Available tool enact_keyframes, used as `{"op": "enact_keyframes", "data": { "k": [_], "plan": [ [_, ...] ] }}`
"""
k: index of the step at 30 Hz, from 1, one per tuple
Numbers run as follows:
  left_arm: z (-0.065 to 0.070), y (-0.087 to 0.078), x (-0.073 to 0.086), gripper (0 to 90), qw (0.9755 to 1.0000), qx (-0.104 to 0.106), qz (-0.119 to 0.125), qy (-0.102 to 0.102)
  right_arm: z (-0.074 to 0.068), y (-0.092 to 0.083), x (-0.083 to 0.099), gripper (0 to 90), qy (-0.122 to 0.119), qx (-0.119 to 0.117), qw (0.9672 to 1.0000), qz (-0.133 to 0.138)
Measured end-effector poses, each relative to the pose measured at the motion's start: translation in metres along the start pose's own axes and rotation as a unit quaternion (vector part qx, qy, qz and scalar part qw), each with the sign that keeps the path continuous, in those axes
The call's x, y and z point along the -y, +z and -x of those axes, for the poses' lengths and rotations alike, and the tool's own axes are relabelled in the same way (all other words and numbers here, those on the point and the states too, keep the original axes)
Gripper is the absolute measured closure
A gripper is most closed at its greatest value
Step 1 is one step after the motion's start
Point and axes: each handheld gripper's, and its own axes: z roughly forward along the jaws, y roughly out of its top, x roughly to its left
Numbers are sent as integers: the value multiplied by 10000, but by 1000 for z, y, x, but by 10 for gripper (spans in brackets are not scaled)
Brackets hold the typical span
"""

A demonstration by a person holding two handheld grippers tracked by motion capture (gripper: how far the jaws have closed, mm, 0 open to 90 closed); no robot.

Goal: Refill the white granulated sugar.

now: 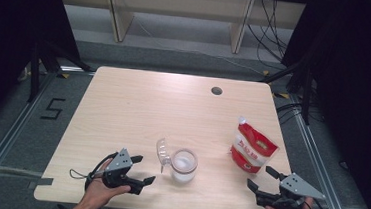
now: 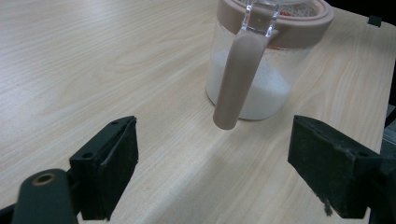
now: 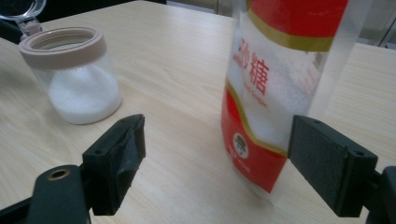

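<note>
Jar sits near table front edge, lid flipped up, sugar inside. Left gripper just left of jar, jaws wide apart, empty. Sugar bag stands right of jar; right gripper released beside bag, no contact.

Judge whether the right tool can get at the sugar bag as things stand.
Probably yes: the right tool is open, just short of the upright sugar bag, with bare table between them and the jar off to the side.

Matt pale wood table, clear jar, glossy plastic pouch
</note>
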Motion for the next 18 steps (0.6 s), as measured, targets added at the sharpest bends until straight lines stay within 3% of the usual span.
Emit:
{"op": "enact_keyframes", "data": {
  "k": [1, 3, 4, 6, 7, 8, 14, 15, 16, 18],
  "plan": [
    [0, 0, 0, 157, 10000, -7, -1, 2, 1, 2, 0, 198, -92, -52, 9999, 104],
    [0, 0, -1, 157, 10000, -9, -8, 11, -1, 2, 1, 198, -148, -61, 9999, 51],
    [0, 0, -1, 157, 10000, -6, 16, -12, -4, 2, 1, 198, -49, -79, 10000, -25],
    [0, 0, -1, 157, 10000, 3, 3, 30, -5, 5, 1, 196, -226, -162, 9996, -23],
    [0, 0, -2, 157, 10000, -2, -13, 74, -8, 5, 2, 196, -89, -144, 9998, -93],
    [-1, -1, -2, 157, 9999, -20, -30, 126, -6, 7, 2, 196, -247, -204, 9995, -52],
    [0, 0, -3, 157, 9999, -5, -39, 127, -10, 12, 6, 190, -329, -331, 9988, -170],
    [0, 0, -2, 157, 9999, -8, -31, 126, -13, 12, 6, 190, -247, -344, 9989, -200],
    [0, -1, -2, 157, 9999, -12, -27, 123, -11, 13, 6, 190, -390, -392, 9983, -178],
    [-1, -1, -2, 157, 10000, 6, 2, 82, -13, 15, 6, 191, -406, -453, 9979, -201]
  ]
}}
